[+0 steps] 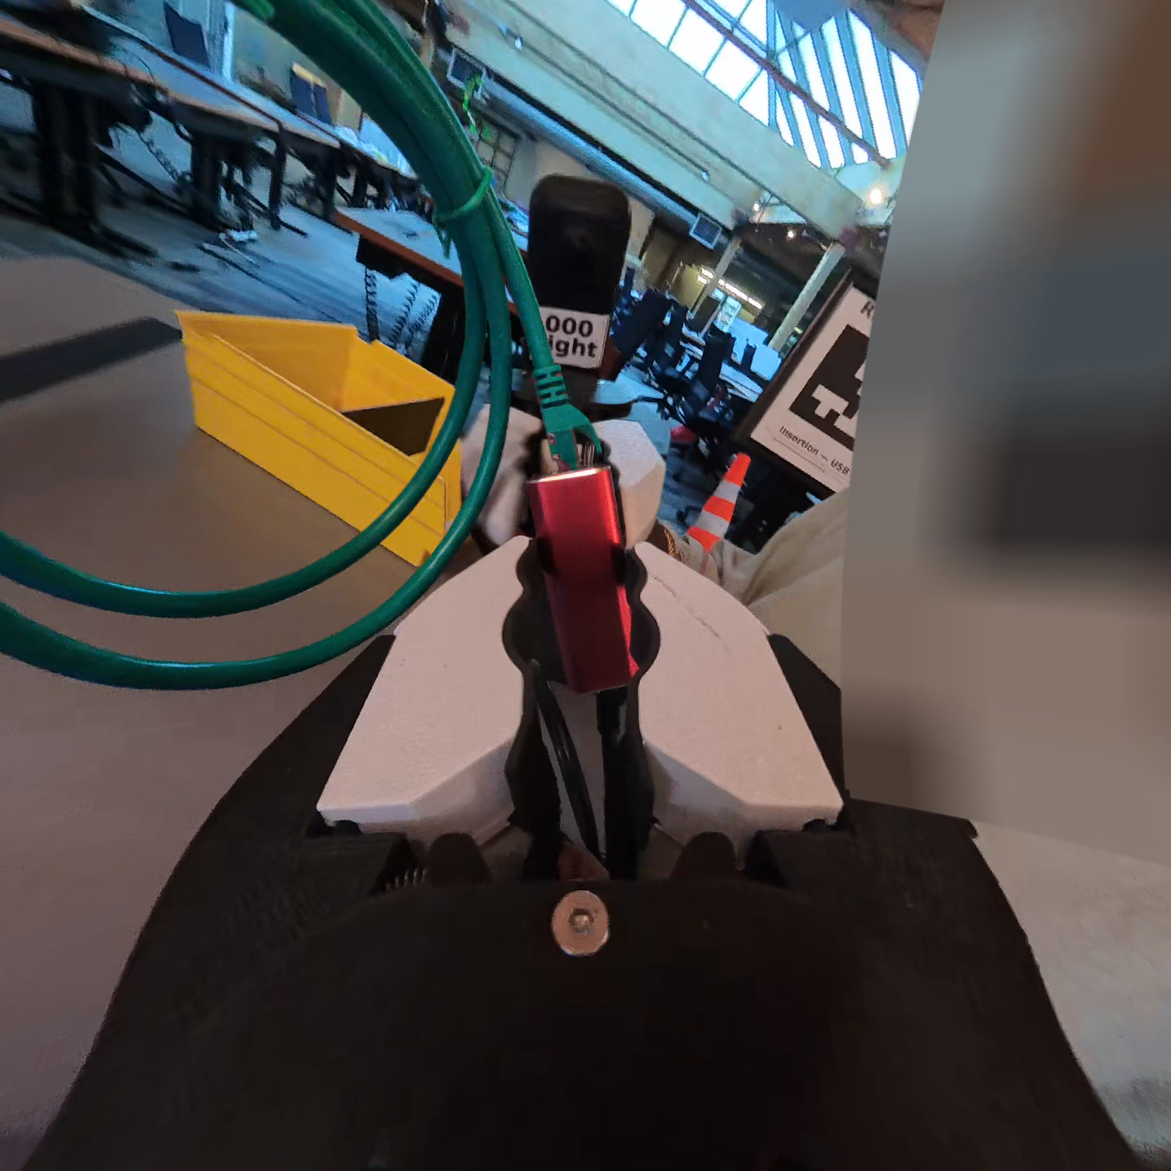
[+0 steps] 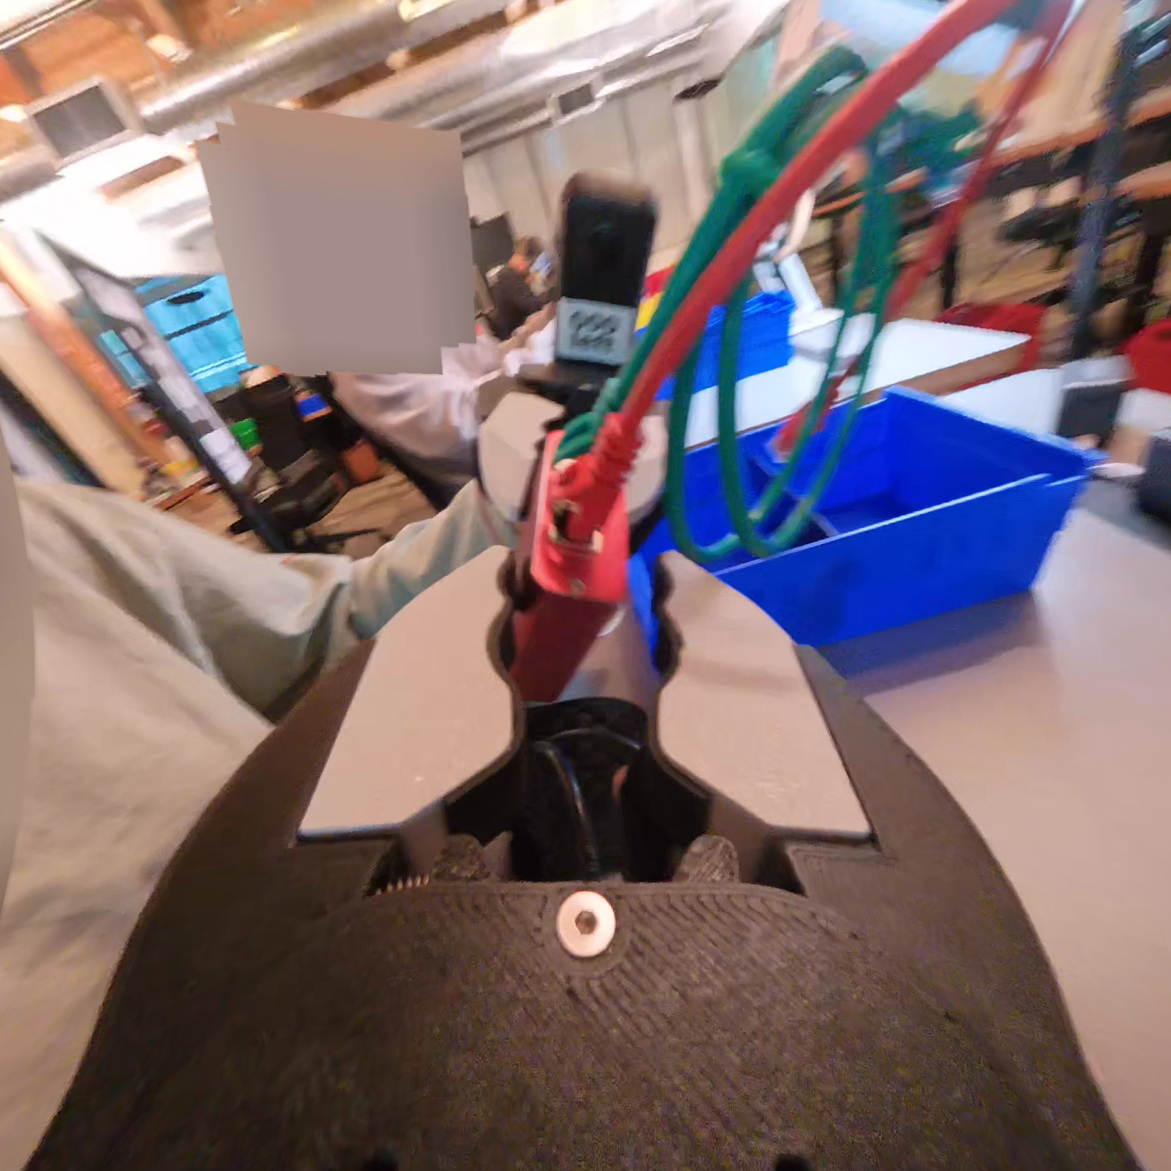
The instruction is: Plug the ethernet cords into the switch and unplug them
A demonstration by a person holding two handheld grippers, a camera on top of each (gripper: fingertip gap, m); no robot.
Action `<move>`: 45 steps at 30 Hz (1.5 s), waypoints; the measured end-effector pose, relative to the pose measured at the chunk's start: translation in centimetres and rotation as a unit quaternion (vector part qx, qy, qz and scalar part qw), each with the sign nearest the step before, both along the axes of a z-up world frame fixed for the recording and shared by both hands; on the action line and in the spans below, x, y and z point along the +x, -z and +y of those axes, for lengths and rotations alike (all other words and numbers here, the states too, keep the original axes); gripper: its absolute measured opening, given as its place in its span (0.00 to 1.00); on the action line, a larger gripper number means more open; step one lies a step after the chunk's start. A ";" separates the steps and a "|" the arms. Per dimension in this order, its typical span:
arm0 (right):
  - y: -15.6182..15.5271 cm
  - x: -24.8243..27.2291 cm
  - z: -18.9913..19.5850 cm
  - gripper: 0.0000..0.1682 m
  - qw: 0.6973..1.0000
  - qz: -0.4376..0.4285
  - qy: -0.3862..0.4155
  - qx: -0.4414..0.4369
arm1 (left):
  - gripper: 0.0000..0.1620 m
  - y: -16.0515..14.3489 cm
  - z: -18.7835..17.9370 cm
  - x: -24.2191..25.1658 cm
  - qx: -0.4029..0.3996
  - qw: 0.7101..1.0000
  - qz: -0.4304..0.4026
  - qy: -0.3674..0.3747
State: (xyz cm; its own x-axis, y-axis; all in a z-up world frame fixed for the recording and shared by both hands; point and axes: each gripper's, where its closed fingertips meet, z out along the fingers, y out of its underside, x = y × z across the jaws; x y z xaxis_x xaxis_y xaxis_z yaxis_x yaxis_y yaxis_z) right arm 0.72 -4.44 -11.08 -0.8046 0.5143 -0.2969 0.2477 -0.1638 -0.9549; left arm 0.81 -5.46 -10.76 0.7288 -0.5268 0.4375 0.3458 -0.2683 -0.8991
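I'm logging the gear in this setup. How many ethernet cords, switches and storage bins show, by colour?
Green ethernet cord: 1
Red ethernet cord: 1
Red metal switch: 1
Yellow plastic bin: 1
Blue plastic bin: 1
Total: 5

You have a grey table (image 1: pixel 127 729) under you, with a yellow bin (image 1: pixel 304 405) resting on it and a blue bin (image 2: pixel 887 526) on its other side.

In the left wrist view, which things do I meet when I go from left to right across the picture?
Yellow bin → red switch held in the left gripper → orange traffic cone → black-and-white marker sign.
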 end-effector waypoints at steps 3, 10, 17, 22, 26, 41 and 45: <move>0.4 0.3 -0.3 0.18 1.000 -0.006 -0.005 -0.015 | 0.15 0.3 0.7 -0.1 0.002 1.000 0.009 -0.003; 0.3 -2.4 5.3 0.16 0.966 0.003 0.175 -0.188 | 0.74 -0.6 1.0 -5.0 0.069 0.824 0.382 -0.412; -0.3 -2.6 4.2 0.16 0.941 -0.019 0.177 -0.288 | 0.65 3.4 3.4 -3.7 0.044 0.730 0.490 -0.475; 0.5 -1.9 1.9 0.16 0.945 -0.045 0.155 -0.284 | 0.46 4.5 3.4 -2.6 0.035 0.757 0.492 -0.429; 1.7 -1.5 1.1 0.17 0.951 -0.076 0.133 -0.267 | 0.45 5.2 2.6 -2.0 0.048 0.766 0.492 -0.410; 1.9 3.6 2.9 0.31 0.968 -0.249 -0.031 0.011 | 0.45 7.0 1.7 3.1 0.179 0.875 0.342 -0.294; 3.1 4.0 2.9 0.22 0.953 -0.294 -0.044 0.055 | 0.45 7.3 1.8 3.7 0.186 0.868 0.358 -0.290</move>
